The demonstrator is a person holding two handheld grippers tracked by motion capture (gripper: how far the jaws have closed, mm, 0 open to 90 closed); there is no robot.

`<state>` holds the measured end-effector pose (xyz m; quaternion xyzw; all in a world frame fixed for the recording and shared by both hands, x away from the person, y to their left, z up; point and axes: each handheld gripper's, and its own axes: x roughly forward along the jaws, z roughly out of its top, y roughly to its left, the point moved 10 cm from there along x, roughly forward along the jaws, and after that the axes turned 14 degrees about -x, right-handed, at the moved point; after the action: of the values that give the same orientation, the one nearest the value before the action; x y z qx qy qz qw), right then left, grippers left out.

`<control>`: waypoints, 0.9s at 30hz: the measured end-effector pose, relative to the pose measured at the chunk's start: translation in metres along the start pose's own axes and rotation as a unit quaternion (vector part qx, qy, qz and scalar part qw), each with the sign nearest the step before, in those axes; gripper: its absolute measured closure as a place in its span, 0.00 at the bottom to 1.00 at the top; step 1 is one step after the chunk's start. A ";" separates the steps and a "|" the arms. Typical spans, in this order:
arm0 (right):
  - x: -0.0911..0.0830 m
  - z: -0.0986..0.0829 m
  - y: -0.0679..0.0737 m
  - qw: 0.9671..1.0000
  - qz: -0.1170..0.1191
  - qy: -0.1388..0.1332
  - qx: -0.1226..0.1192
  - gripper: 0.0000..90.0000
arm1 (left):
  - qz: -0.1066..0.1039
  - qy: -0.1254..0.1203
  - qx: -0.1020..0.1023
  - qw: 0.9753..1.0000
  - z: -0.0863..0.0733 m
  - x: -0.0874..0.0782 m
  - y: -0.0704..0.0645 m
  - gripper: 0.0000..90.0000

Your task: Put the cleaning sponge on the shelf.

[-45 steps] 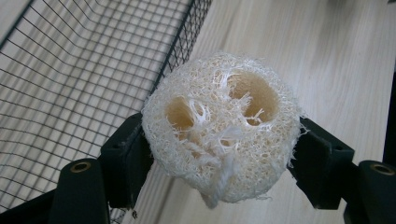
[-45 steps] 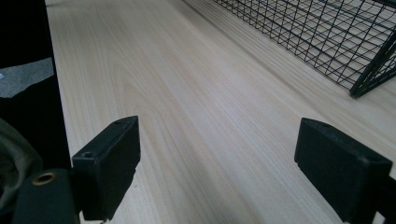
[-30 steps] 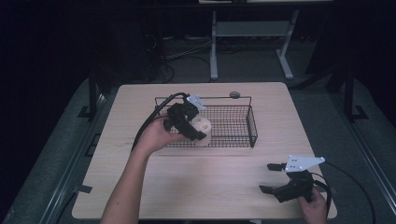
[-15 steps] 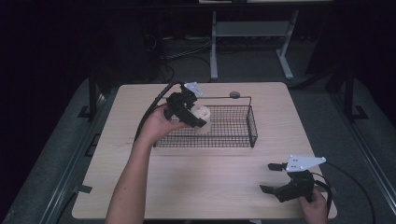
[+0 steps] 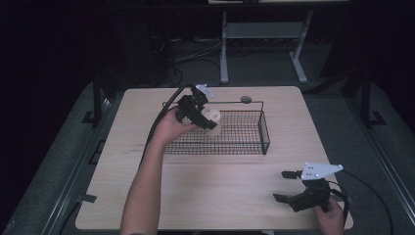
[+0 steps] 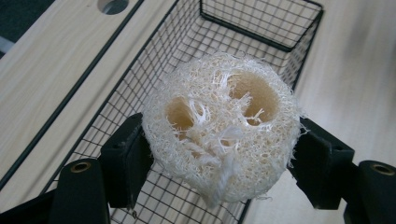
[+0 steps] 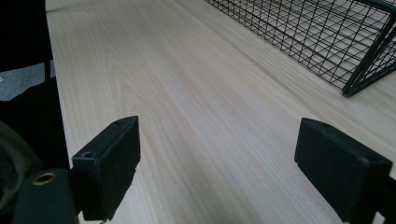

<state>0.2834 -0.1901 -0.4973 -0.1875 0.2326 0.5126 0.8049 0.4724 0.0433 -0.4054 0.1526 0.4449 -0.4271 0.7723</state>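
Now | left gripper (image 5: 208,117) clamps loofah (image 6: 219,126) above basket (image 5: 244,147) | right gripper (image 5: 288,186) wide

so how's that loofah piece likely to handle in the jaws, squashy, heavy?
The loofah is open fibre with big holes, so probably light and springy. The left hand-held gripper holds it by its rough sides; slip seems unlikely. Its rounded shape might roll in the wire basket.

Overhead light is falling evenly on the pale surface (image 5: 220,186) while the room around it is lying in near darkness; the fingers (image 7: 109,163) are casting soft shadows. The left gripper view is blurring toward its far edges; the loofah (image 6: 222,126) is staying sharp.
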 end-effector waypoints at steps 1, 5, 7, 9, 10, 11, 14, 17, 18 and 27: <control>0.000 0.000 0.000 1.000 0.001 -0.002 -0.002 0.15 | 0.002 0.001 0.000 1.000 0.000 0.001 0.002 0.31; 0.000 0.000 -0.001 1.000 0.000 -0.003 -0.002 0.15 | 0.003 -0.001 -0.009 1.000 0.000 0.007 0.010 0.30; 0.000 0.000 -0.001 1.000 -0.001 -0.003 -0.001 0.15 | 0.001 -0.002 -0.020 1.000 -0.001 0.012 0.012 0.30; 0.000 0.000 -0.001 1.000 -0.002 -0.001 0.000 0.15 | 0.005 0.002 -0.023 1.000 -0.003 0.017 0.015 0.31; 0.000 0.000 -0.001 1.000 -0.002 -0.001 -0.001 0.15 | 0.006 0.004 -0.024 1.000 -0.004 0.019 0.017 0.30; -0.001 0.000 -0.001 1.000 -0.002 -0.001 -0.001 0.15 | 0.008 0.004 -0.024 1.000 -0.005 0.021 0.018 0.31; -0.001 0.000 -0.001 1.000 -0.001 -0.001 0.000 0.15 | 0.008 0.006 -0.028 1.000 -0.008 0.026 0.021 0.31; -0.001 0.000 -0.001 1.000 -0.001 -0.002 0.001 0.15 | 0.008 0.008 -0.032 0.999 -0.009 0.032 0.023 0.30; -0.001 0.000 -0.001 1.000 -0.001 -0.002 0.001 0.15 | 0.010 0.009 -0.031 0.999 -0.010 0.033 0.023 0.30; -0.001 0.000 -0.001 1.000 0.000 -0.002 0.000 0.15 | 0.011 0.014 -0.057 0.998 -0.025 0.050 0.030 0.30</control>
<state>0.2839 -0.1914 -0.4964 -0.1861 0.2308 0.5126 0.8058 0.4947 0.0504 -0.4641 0.1193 0.4776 -0.3908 0.7778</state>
